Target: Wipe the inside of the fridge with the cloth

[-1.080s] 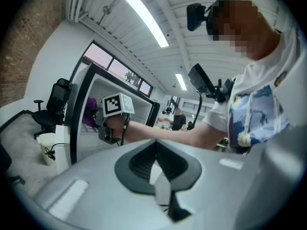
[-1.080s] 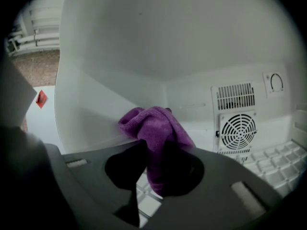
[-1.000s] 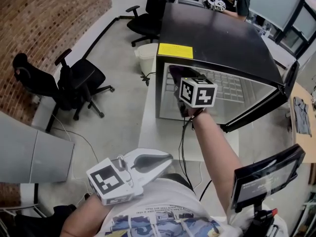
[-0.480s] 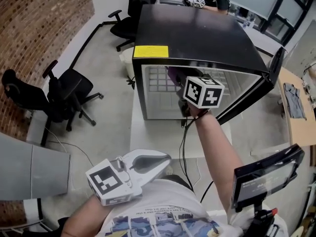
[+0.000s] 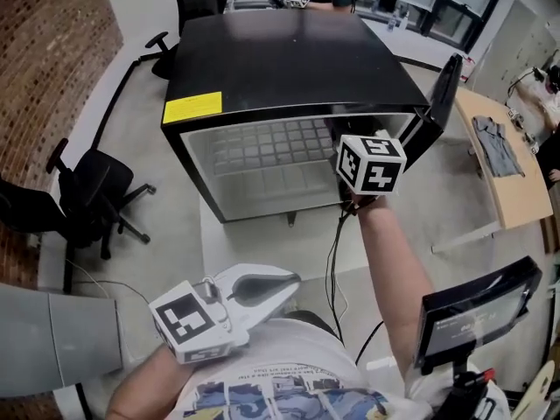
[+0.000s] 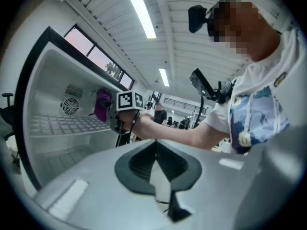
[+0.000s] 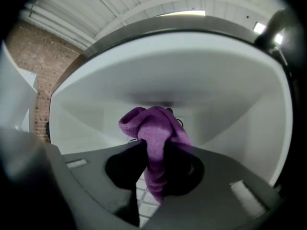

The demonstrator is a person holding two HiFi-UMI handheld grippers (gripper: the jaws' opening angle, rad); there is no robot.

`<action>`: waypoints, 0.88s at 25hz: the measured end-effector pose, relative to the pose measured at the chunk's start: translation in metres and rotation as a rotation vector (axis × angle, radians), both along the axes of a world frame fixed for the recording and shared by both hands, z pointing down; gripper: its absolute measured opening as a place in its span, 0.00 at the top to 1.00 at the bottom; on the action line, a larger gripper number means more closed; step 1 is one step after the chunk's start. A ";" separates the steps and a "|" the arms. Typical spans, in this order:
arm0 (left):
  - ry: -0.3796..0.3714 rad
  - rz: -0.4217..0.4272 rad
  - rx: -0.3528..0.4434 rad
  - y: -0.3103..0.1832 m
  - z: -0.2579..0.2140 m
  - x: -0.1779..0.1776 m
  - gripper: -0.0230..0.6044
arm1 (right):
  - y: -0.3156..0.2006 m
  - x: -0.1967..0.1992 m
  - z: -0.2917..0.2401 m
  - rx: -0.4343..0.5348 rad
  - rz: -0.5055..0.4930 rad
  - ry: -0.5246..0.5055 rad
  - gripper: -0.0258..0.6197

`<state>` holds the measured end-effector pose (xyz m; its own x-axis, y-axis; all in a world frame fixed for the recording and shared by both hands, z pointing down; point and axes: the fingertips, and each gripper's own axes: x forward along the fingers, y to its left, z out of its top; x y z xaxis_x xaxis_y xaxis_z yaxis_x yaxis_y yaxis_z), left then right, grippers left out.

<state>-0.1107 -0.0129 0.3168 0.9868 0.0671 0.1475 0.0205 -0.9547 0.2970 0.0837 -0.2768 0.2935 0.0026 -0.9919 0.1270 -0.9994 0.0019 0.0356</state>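
A black mini fridge [image 5: 280, 55] stands open, its door [image 5: 442, 81] swung out to the right. Inside it is white, with a wire shelf [image 5: 262, 147]. My right gripper [image 7: 154, 153] reaches into the right side of the opening, above the shelf; the head view shows mostly its marker cube [image 5: 371, 164]. It is shut on a purple cloth [image 7: 154, 135], which bunches up above the jaws close under the fridge's ceiling. The left gripper view shows the cloth [image 6: 102, 104] in front of the back wall. My left gripper [image 5: 287, 281] stays low by my body, shut on nothing.
The fridge stands on a white platform [image 5: 262, 243]. A black cable [image 5: 332, 252] hangs from my right wrist. Office chairs [image 5: 87, 195] stand on the left. On the right are a wooden table [image 5: 494, 178] bearing a grey garment [image 5: 493, 143] and a dark screen [image 5: 472, 309].
My right gripper has carried the purple cloth from the left part of the fridge opening across to its right side. The left gripper has stayed put. My head view has shifted.
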 end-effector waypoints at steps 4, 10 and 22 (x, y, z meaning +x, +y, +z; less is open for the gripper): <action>0.017 0.049 0.008 0.004 -0.002 0.015 0.96 | 0.004 0.014 0.009 -0.032 0.027 0.107 0.84; -0.003 0.066 -0.004 0.008 -0.001 0.026 0.96 | 0.006 0.011 0.048 -0.114 -0.003 0.106 0.84; -0.023 -0.010 -0.047 0.005 -0.002 0.015 0.96 | -0.014 -0.058 0.060 -0.128 -0.140 0.015 0.84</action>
<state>-0.0959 -0.0075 0.3145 0.9839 0.0648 0.1666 0.0040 -0.9397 0.3421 0.0260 -0.2908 0.3532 -0.1315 -0.9585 0.2529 -0.9884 0.1464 0.0408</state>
